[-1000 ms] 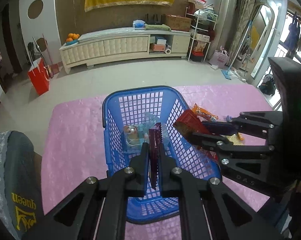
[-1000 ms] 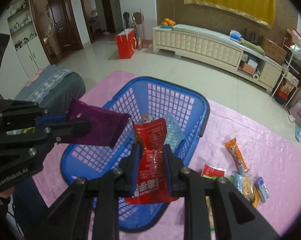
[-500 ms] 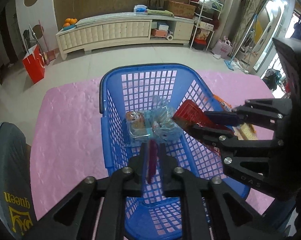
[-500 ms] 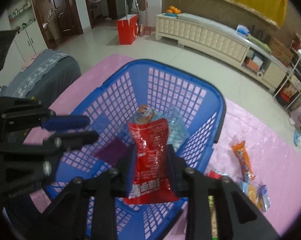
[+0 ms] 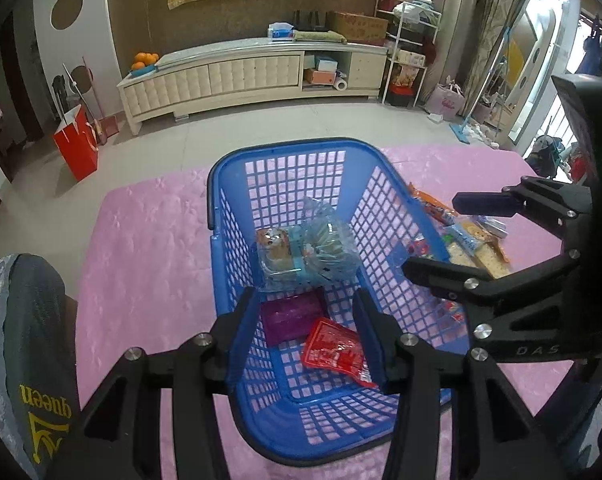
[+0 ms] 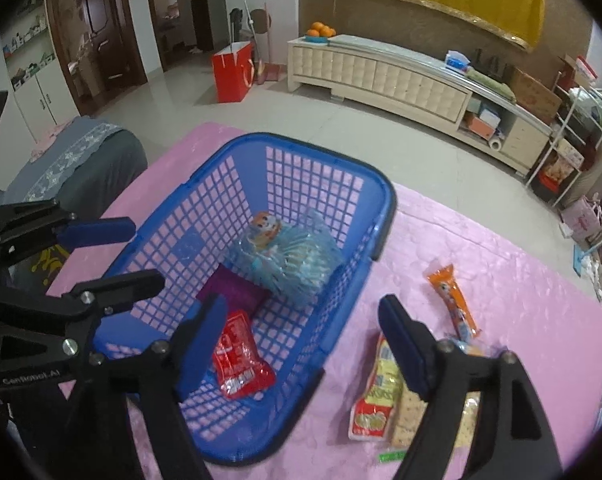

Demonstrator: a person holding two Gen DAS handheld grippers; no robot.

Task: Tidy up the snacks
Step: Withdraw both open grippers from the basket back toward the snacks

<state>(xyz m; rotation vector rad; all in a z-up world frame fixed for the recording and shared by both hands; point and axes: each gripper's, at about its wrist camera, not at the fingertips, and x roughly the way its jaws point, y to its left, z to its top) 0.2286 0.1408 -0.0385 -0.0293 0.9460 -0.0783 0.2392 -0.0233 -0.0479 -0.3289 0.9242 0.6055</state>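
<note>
Reading "queen" on grey cushion (image 5: 33, 364), "GenRobot.AI" on left gripper (image 6: 113, 256).

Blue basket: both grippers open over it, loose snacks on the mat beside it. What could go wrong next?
1. The right gripper straddles the blue basket wall; closing or dropping here could snag the rim.
2. The left gripper and right gripper sit close together and may collide.
3. The cracker packs overlap; a grab may catch two.
</note>
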